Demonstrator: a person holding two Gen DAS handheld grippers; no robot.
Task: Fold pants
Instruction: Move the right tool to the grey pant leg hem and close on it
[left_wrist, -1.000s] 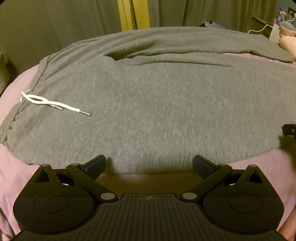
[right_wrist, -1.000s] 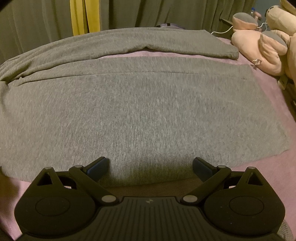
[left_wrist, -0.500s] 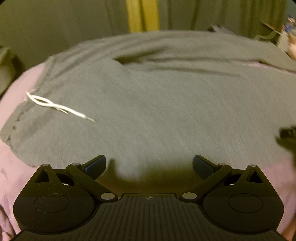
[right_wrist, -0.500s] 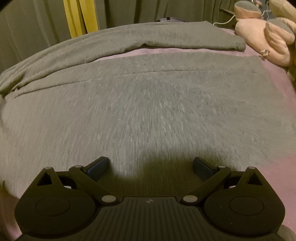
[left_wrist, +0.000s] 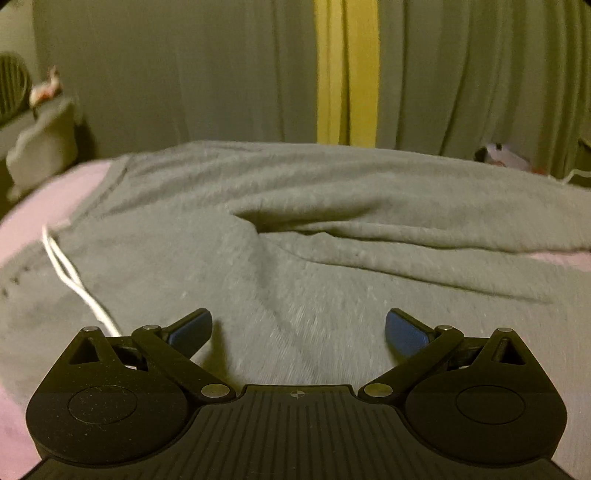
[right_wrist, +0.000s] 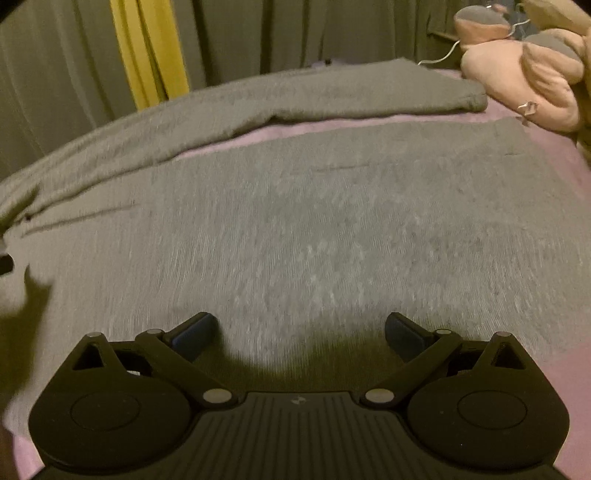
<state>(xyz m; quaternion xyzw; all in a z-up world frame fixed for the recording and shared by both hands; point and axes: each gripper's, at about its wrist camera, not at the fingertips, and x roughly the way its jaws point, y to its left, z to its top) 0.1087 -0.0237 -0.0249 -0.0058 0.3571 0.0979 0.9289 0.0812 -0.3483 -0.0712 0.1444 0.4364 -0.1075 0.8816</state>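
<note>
1. The soft grey knit pants (left_wrist: 332, 280) lie spread out flat on a pink bed sheet (left_wrist: 55, 192).
2. The pants run long-ways from left to right. The waist end with the white string (left_wrist: 74, 280) is on the left, and the leg ends are on the right (right_wrist: 532, 155).
3. There is one pair of pants. It has two legs. The far leg (right_wrist: 332, 92) lies a little bunched up, and the near leg (right_wrist: 332, 229) lies smooth and flat. A strip of pink sheet shows between them.
4. There are two grippers. The black left gripper (left_wrist: 298, 328) is low over the hip part of the pants, and the string runs just beside its left finger. Its blue pads (left_wrist: 404, 332) are spread wide apart and hold nothing.
5. The black right gripper (right_wrist: 301, 332) is low over the near leg. Its jaws are spread wide apart too, with nothing between them.
6. Grey curtains (left_wrist: 184, 74) with one yellow strip (left_wrist: 347, 74) hang behind the bed.
7. Pink and grey plush toys (right_wrist: 535, 62) sit by the leg ends. I cannot tell how many there are.
</note>
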